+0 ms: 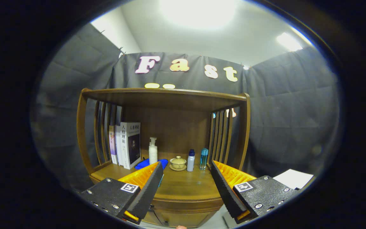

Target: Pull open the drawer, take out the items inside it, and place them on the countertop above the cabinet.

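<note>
The gripper [186,167] is held with fingers spread wide, nothing between them. Beyond them, books [126,144], bottles and a lidded cup [178,163] are seen on the countertop [183,186].

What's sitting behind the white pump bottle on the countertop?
Behind the white pump bottle is the cabinet's wooden back panel. A blue object lies at its base, partly covered by the left finger of the open gripper, so its shape is unclear.
</note>
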Motion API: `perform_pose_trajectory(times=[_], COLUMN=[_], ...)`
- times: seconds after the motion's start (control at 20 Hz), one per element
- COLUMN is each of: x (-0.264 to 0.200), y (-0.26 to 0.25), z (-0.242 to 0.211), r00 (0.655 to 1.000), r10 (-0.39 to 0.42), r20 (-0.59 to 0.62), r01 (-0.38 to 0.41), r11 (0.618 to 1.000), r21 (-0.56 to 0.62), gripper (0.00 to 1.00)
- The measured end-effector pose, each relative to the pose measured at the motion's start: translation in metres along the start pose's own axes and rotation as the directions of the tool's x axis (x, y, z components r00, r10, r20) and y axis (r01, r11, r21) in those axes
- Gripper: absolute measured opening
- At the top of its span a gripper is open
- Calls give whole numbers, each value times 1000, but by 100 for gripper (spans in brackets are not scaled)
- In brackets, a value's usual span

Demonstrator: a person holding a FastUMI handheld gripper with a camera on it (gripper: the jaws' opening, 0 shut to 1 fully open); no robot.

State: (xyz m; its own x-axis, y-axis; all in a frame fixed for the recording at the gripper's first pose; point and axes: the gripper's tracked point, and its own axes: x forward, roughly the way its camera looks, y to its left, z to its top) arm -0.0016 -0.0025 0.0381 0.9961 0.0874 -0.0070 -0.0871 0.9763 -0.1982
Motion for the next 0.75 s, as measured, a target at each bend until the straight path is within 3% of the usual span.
perform_pose_trajectory(times=[0.25,0.45,0.75], x=[-31,-40,-58], y=[54,70,133], z=[11,15,10], r00=[993,995,978], r10=[114,93,206], r20=[25,37,23], r01=[-116,-93,-207], r11=[988,996,977], r21=[104,13,49], gripper=[94,94,95])
